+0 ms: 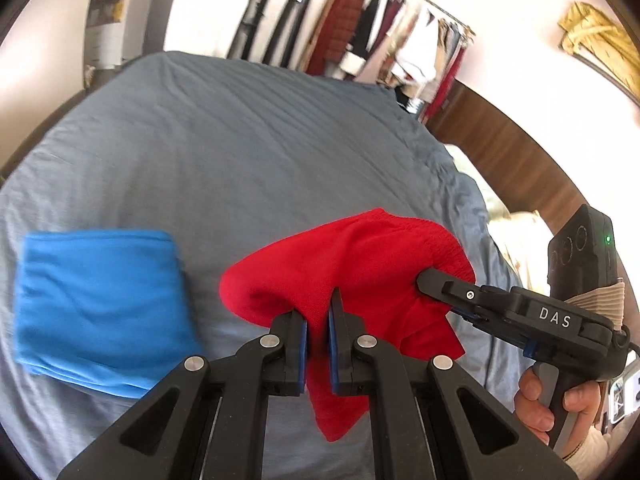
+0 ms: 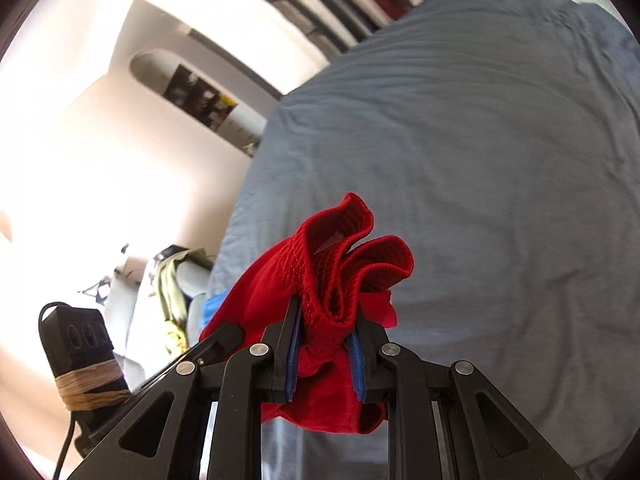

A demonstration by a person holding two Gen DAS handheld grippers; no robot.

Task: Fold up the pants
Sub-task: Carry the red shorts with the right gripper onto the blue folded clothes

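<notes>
The red pants (image 1: 348,264) hang in the air above a grey-blue bed sheet (image 1: 224,152), held by both grippers. My left gripper (image 1: 318,312) is shut on a fold of the red fabric, which droops below its fingers. From the right of the left wrist view, the right gripper (image 1: 424,280) reaches in and bites into the same garment. In the right wrist view, my right gripper (image 2: 326,320) is shut on the bunched elastic waistband of the red pants (image 2: 340,264), which ruffles up above the pads. The left gripper's body shows at lower left there.
A folded blue garment (image 1: 100,312) lies on the sheet at the left. A clothes rack (image 1: 400,40) with hanging garments stands beyond the bed's far edge. A wooden headboard (image 1: 500,140) and pale pillows (image 1: 516,232) are at right. A hand (image 1: 556,404) grips the right tool's handle.
</notes>
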